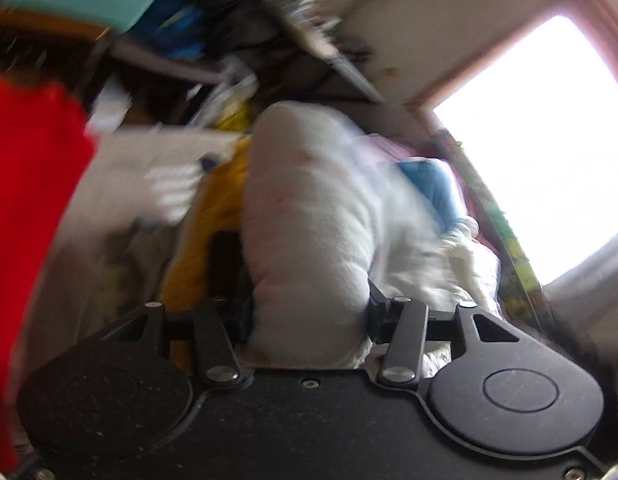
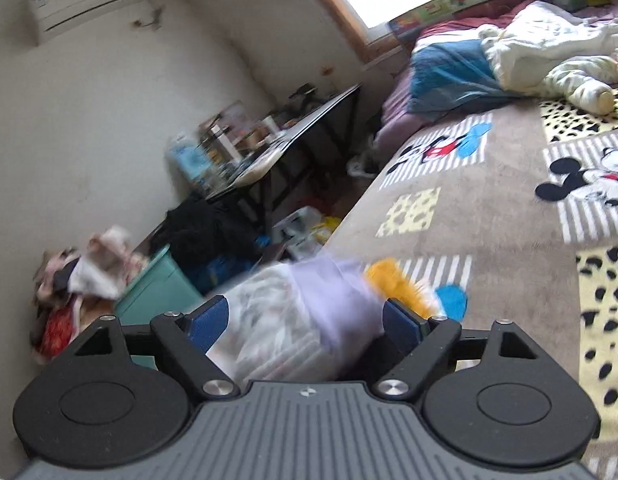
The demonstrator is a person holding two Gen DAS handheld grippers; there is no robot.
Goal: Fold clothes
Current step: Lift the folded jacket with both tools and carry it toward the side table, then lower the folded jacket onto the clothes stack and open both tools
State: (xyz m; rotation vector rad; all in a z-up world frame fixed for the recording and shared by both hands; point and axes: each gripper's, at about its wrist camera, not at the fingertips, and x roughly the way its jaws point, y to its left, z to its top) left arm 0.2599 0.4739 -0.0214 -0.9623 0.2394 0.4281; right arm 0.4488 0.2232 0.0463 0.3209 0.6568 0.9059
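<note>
Looking down my left gripper [image 1: 309,312], I see a pale garment [image 1: 309,216] bunched between its two fingers, filling the centre of the frame; the cloth hides the pads, so I take it as gripped, though heavy blur keeps me cautious. My right gripper [image 2: 305,320] shows blue pads [image 2: 209,320] standing apart with a whitish-lilac bundle of the same sort of cloth [image 2: 293,320] sitting in the gap at lower centre; whether the jaws actually pinch it I cannot tell, since daylight shows beside each pad.

The fabric looks soft, light and limp, puffing up in rounded folds, so I judge it will sag and slip unless I take it by a hem or corner, not the bulky middle.

Beyond, a cartoon-patterned blanket [image 2: 489,200] covers the bed at right, with a yellow item [image 2: 389,280] just past the bundle. A cluttered table [image 2: 293,136] stands mid-frame, a teal bin [image 2: 157,288] at lower left.
</note>
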